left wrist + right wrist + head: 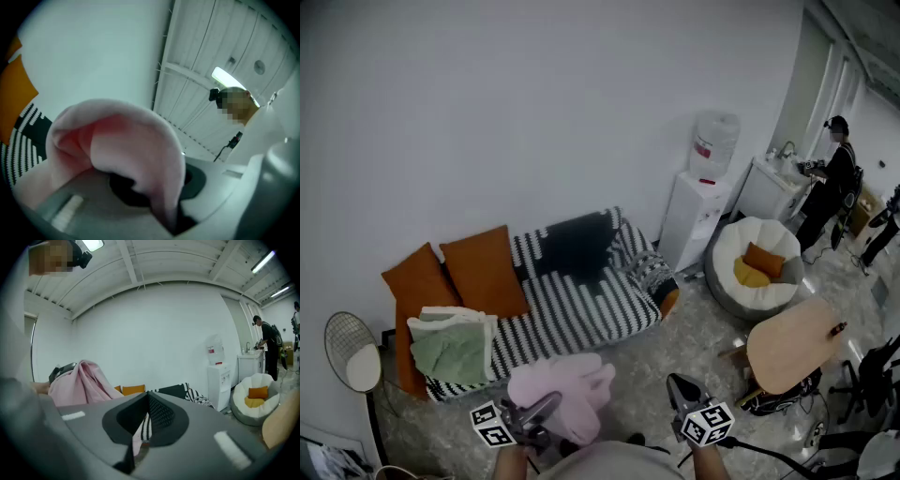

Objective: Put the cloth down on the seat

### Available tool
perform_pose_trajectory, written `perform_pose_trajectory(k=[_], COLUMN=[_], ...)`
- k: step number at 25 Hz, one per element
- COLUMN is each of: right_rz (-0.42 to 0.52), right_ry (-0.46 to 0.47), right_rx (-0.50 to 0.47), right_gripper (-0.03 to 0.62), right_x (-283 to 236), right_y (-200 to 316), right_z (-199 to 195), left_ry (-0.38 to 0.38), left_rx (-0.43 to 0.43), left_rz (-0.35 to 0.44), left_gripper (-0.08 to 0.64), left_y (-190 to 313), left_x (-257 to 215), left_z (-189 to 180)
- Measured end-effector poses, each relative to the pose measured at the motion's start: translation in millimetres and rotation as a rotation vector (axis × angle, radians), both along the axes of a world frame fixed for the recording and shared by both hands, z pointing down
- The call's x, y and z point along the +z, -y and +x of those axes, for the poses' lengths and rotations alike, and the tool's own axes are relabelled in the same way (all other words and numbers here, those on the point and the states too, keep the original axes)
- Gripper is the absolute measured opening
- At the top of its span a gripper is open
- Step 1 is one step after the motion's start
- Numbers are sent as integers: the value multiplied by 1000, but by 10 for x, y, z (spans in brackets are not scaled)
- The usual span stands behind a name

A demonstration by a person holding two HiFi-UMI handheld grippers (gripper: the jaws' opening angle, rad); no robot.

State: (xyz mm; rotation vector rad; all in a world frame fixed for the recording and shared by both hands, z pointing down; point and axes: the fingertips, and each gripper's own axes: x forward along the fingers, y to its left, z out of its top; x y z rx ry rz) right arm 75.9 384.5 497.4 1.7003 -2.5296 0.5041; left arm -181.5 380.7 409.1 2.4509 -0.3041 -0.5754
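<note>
head view: the left gripper (551,403) sits at the bottom of the frame with a pink cloth (567,392) bunched in its jaws. the cloth hangs in front of the black-and-white striped sofa (581,314), over the speckled floor (675,342). it is not yet lying on the seat. the right gripper (680,389) is just beside the cloth on the right, apart from it. on the sofa, two orange cushions (478,270) lean at the left end, a folded green and white blanket (455,345) lies in front of them, and a black cloth (577,244) hangs over the backrest. a water dispenser (698,211), a white beanbag chair (727,253) and a round wooden table (792,345) stand to the right. a person (830,183) in black stands at a counter far back.

left gripper view: the pink cloth (136,145) drapes over the jaws and fills the middle. a fold of it runs down into the seam where the jaws are clamped together, so this gripper is closed and gripping the cloth. a strip of striped sofa (21,140) shows at the left edge.

right gripper view: the jaw tips meet at the top of the dark v, with nothing pinched there, so this gripper looks closed and empty. the narrow slit lower down, showing sofa stripes, makes that a little uncertain. the pink cloth (79,380) is held up at the left, and the sofa (183,392) lies beyond the jaws.
</note>
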Motion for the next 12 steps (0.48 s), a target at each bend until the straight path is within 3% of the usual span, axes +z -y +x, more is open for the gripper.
perform_pose_trajectory(k=[12], right_rz=[-19], right_ry=[-12], right_rx=[-17], right_gripper=[3], right_x=[60], right_y=[1], right_z=[-125], left_ry=[3], left_rx=[1], left_rz=[-10], left_gripper=[77], left_y=[11], left_x=[72], left_z=[-69])
